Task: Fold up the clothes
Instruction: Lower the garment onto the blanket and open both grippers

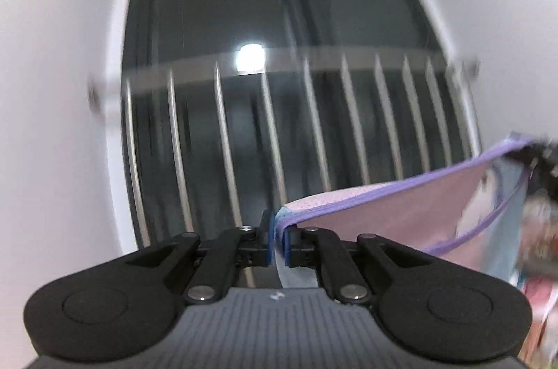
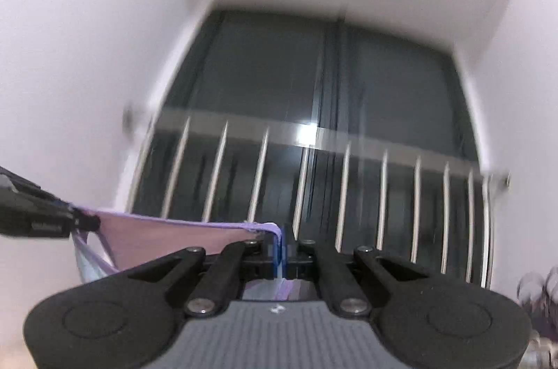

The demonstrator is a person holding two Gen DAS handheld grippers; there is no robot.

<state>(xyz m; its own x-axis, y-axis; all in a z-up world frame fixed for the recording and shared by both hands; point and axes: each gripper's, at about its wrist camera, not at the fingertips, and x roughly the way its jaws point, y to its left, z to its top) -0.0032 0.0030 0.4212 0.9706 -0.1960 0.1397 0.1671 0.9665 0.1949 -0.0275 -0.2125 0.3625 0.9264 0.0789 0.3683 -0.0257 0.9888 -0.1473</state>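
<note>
Evidently one garment [image 1: 401, 215], pink with purple-bound edges and a pale blue printed panel, hangs in the air between two claws, its top hem pulled nearly taut, probably so it spreads flat and square for folding. The left claw [image 1: 278, 238] is clamped on a hem corner; the right claw [image 2: 281, 250] pinches the opposite corner, showing at three o'clock in the left view. Both cameras tilt up toward one dark window [image 1: 265, 20] with a barred railing [image 1: 314, 125], so no bench shows.
</note>
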